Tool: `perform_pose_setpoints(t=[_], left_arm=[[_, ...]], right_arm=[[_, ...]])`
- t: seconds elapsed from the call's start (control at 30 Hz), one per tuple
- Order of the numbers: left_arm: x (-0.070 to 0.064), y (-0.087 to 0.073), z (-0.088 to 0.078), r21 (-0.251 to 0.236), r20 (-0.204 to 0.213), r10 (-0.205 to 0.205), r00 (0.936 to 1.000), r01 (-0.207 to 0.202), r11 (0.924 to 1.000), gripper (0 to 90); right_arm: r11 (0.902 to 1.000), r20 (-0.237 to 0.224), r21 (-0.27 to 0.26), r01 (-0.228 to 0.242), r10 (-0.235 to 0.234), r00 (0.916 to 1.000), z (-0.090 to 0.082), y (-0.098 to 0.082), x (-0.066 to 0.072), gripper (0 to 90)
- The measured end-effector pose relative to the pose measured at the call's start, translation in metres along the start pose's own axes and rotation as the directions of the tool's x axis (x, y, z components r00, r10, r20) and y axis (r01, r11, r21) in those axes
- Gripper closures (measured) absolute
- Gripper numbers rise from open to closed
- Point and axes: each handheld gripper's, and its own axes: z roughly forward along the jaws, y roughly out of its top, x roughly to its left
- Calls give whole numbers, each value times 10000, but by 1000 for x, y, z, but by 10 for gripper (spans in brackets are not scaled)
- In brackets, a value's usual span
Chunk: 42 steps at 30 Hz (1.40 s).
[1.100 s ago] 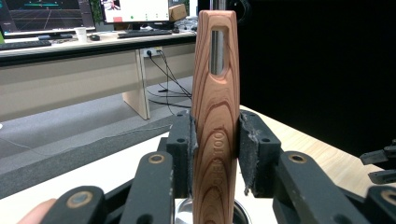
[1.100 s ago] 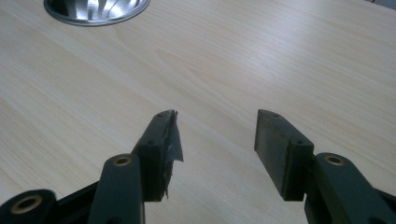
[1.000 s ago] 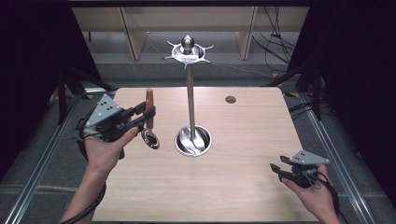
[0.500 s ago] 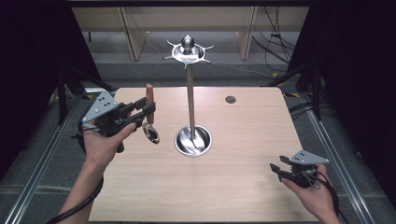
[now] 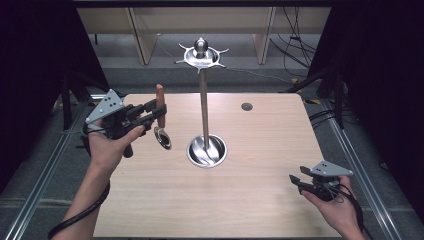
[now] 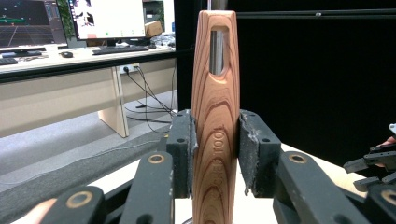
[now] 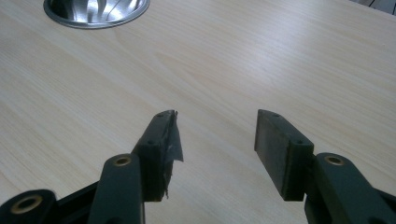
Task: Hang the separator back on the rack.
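My left gripper (image 5: 156, 113) is shut on the wooden handle (image 6: 215, 116) of a utensil and holds it upright above the table's left side. The handle's top (image 5: 159, 93) points up and its metal bowl (image 5: 162, 138) hangs below the jaws. In the left gripper view both pads (image 6: 182, 149) press on the grained handle, which has a slot near its top. A metal stand rises from a round base (image 5: 206, 151) at the table's centre, with a pole (image 5: 203, 107) and a hooked crown (image 5: 201, 54). My right gripper (image 5: 298, 181) rests low at the front right, open, with nothing between its pads (image 7: 275, 140).
The wooden table (image 5: 260, 200) has a small dark hole (image 5: 246, 106) at the back right. The stand's base (image 7: 95, 11) shows at the top left of the right gripper view. Dark curtains and metal rails flank the table.
My left gripper has lifted the utensil a little and carried it slightly up and right toward the stand. The right gripper has stayed in place.
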Motion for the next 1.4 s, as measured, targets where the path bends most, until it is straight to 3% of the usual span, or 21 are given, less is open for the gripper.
perform_pose_setpoints(t=[0.3, 0.5, 0.57, 0.6, 0.87, 1.4], left_arm=[[2, -1, 6, 17, 201, 58, 9998, -58, 10000, 672], [4, 3, 10, 36, 344, 34, 9994, -35, 10000, 672], [5, 5, 12, 48, 381, -17, 9993, 15, 10000, 672], [5, 5, 13, 42, 395, -49, 9992, 47, 10000, 673], [10, 13, 16, -2, 527, -59, 9986, 59, 10000, 672], [12, 26, 22, 43, 567, -55, 9984, 53, 10000, 672]], right_arm=[[9999, 26, 37, -154, 154, 9999, 0, 0, 1, 490], [10000, 32, 22, 88, -88, 10000, 0, 0, 0, 490], [10000, 29, 13, 65, -65, 10000, 0, 0, 0, 489], [9998, 15, 39, -174, 174, 9998, 0, 0, 2, 489], [10000, -5, -10, 36, -36, 10000, 0, 0, 1, 488], [9999, 14, 64, -105, 104, 9999, -1, 0, 2, 488]])
